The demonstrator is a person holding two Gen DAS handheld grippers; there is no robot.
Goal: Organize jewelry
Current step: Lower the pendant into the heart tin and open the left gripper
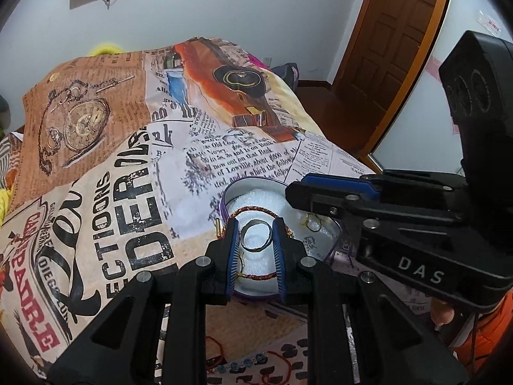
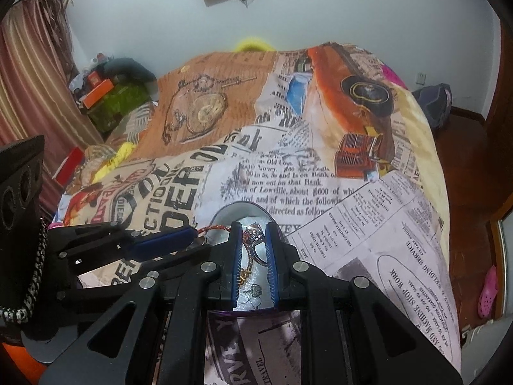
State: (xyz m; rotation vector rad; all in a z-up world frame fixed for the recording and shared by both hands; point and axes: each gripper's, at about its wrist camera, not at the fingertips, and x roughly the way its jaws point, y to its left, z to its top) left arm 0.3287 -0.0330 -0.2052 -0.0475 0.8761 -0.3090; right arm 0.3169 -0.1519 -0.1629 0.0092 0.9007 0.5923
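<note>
Hovering over a small purple-rimmed box [image 1: 228, 192] on the bed [image 1: 105, 173], low centre in both views, both pairs of tongs sit spread, pinching nothing. Between the left tongs [image 1: 255, 226] lies a plain ring [image 1: 255, 236] on the white padding, circled by a red-and-gold braided bracelet [image 1: 256, 210]. The right tongs [image 2: 254, 228] frame a stone-set ring [image 2: 255, 237] and a small gold piece [image 2: 244, 274]. Judging by this, sorting inside the box is under way; next comes lowering carefully and closing on one ring without snagging the bracelet.
</note>
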